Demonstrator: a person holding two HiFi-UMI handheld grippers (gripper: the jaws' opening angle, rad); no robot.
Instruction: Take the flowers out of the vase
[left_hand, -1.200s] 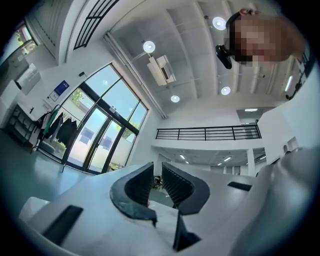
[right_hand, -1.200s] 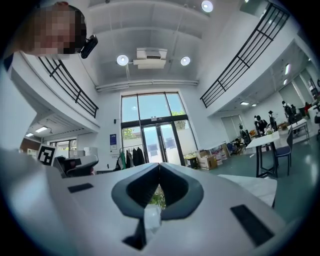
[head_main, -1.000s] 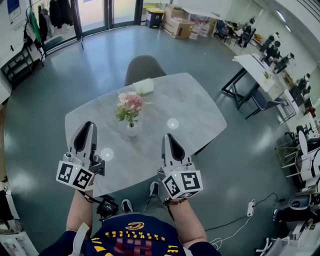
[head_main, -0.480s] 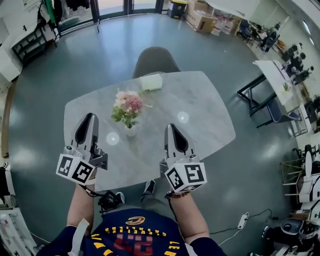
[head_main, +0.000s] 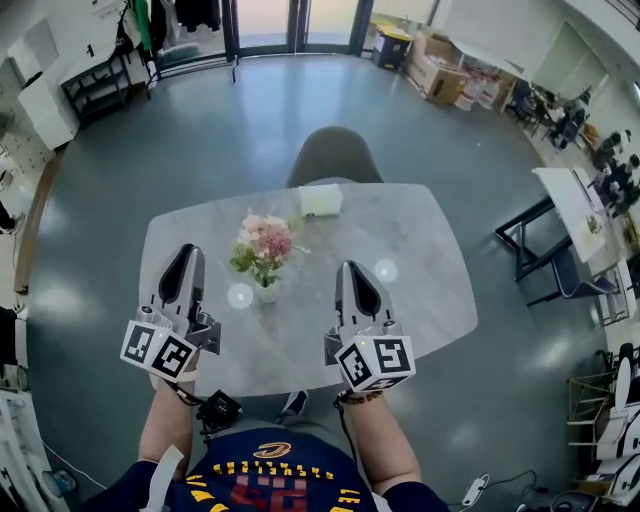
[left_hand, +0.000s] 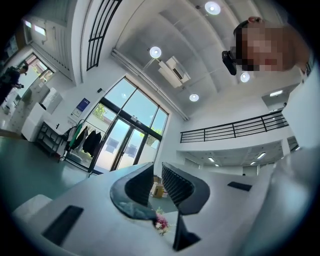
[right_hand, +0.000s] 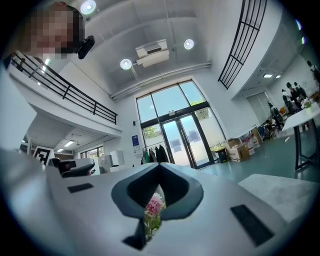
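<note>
1. The left tool (head_main: 187, 252), in the person's left hand, holds its two dark jaws a narrow slit apart. The left gripper view (left_hand: 157, 169) shows nothing between them.
2. The right tool (head_main: 350, 268), in the person's right hand, has its jaws closed tip to tip and empty, as the right gripper view (right_hand: 159, 167) shows.
3. Both tools are held over the near half of the grey marbled tabletop (head_main: 410, 235). They point away from the person, with the marker cubes at the rear ends, next to the person's bare forearms.
4. The flowers (head_main: 265, 240), a pink and cream bunch with green leaves, stand upright in a small white vase (head_main: 266, 292) on the tabletop. The vase sits between the two tools, apart from both and touched by neither.
5. Each gripper view catches the flowers low in the frame, past the jaws: a small pink cluster from the left (left_hand: 161, 223) and a larger pink head on green stems from the right (right_hand: 154, 206).
6. A white object (head_main: 321, 200) lies near the tabletop's far edge, in front of a grey chair (head_main: 335, 155) drawn up to that side.
7. A grey floor (head_main: 200, 130) surrounds the tabletop. Glass doors (head_main: 265, 18) stand at the back of the hall, with cardboard boxes (head_main: 440, 75) to their right.
</note>
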